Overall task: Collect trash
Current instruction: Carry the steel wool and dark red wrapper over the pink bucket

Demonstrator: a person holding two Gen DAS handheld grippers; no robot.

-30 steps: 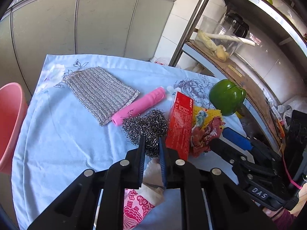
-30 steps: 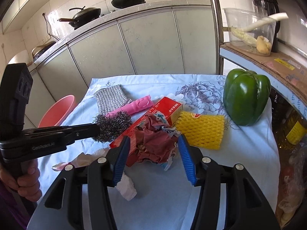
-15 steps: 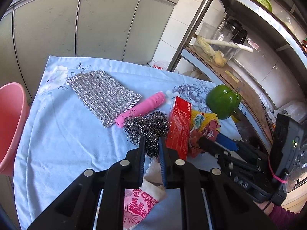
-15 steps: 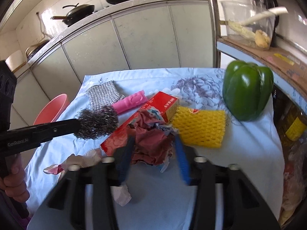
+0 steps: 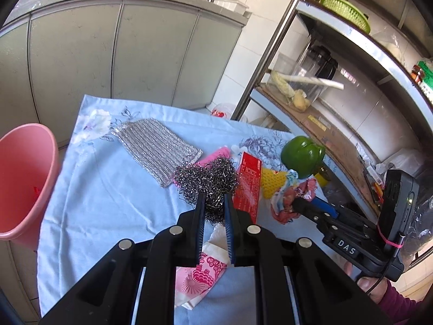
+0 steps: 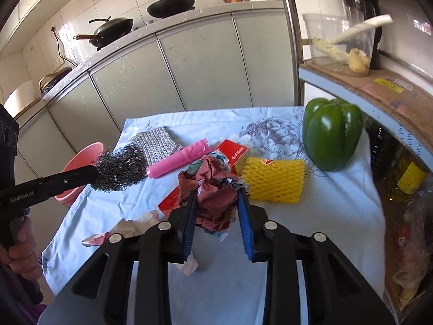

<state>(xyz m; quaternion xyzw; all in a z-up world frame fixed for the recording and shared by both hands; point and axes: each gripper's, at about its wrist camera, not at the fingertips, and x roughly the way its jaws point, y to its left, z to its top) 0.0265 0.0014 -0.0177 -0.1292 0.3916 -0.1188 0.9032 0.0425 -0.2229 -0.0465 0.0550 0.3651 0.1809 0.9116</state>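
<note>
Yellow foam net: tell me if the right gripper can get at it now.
Probably not yet: the right gripper is closing its jaws on the crumpled wrapper. The yellow foam net lies uncovered just beyond its right finger, otherwise within easy reach.

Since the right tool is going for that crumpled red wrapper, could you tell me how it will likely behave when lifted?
The wrapper looks like thin, crumpled film, so it is probably very light and will squash rather than resist as the right tool closes on it. Its loose torn edges hang free below the wad, so they may flop or trail. It seems unlikely to roll or slip.
</note>
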